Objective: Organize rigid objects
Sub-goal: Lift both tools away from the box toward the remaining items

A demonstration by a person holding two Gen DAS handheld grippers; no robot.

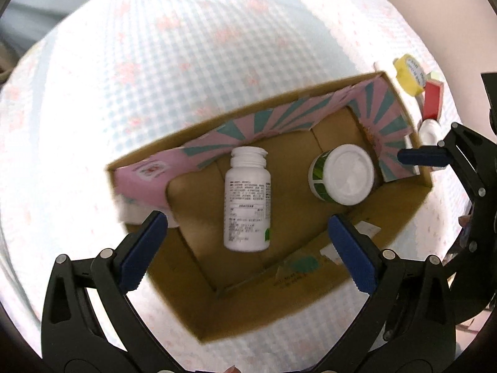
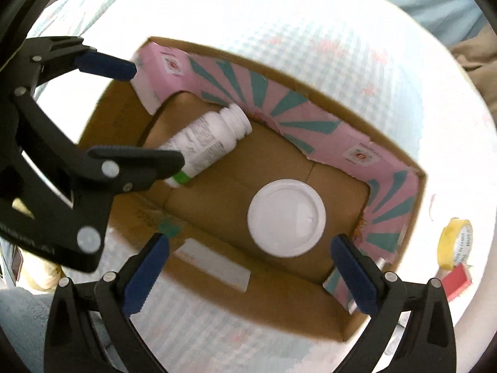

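Note:
An open cardboard box (image 1: 313,283) (image 2: 285,307) with pink and teal inner flaps lies on a checked cloth. Inside it a white pill bottle (image 1: 247,199) (image 2: 208,143) lies on its side, and a white-lidded jar with a green label (image 1: 343,177) (image 2: 286,217) stands upright. My left gripper (image 1: 247,251) is open and empty, above the lying bottle. My right gripper (image 2: 248,267) is open and empty, above the jar. The left gripper's fingers (image 2: 105,63) also show in the right wrist view, over the box's left end.
Outside the box's right end lie a yellow tape roll (image 1: 409,74) (image 2: 454,242), a red block (image 1: 433,99) (image 2: 457,283) and a small white item (image 1: 430,130). The right gripper's blue finger (image 1: 422,157) reaches over that end. Checked cloth (image 1: 186,62) surrounds the box.

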